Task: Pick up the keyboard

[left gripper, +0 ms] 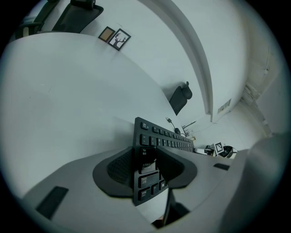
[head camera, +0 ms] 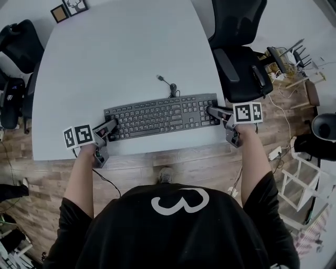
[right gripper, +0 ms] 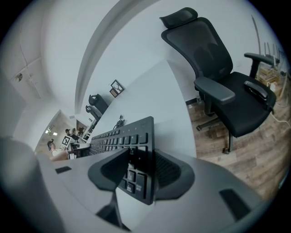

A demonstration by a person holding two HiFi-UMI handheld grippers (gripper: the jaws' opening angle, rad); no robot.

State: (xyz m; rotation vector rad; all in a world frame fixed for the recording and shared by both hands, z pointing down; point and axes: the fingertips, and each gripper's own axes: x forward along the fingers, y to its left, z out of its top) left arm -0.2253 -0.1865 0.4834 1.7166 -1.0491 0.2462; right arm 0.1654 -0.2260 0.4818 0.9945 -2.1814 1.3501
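Note:
A dark grey keyboard (head camera: 160, 116) lies across the near part of the white table (head camera: 121, 58), its cable (head camera: 168, 85) running away behind it. My left gripper (head camera: 110, 127) grips the keyboard's left end. In the left gripper view the keyboard (left gripper: 157, 136) stands edge-on between the pads (left gripper: 119, 167), which press on it. My right gripper (head camera: 211, 111) clamps the right end. In the right gripper view the keyboard (right gripper: 120, 134) sits the same way, squeezed between the pads (right gripper: 167, 170). Whether the keyboard rests on the table or is off it I cannot tell.
A black office chair (head camera: 239, 58) stands close to the table's right edge, another chair (head camera: 16, 52) at the left. Two small picture frames (head camera: 68, 9) sit at the table's far left corner. Cables and clutter (head camera: 291, 60) lie on the wooden floor at the right.

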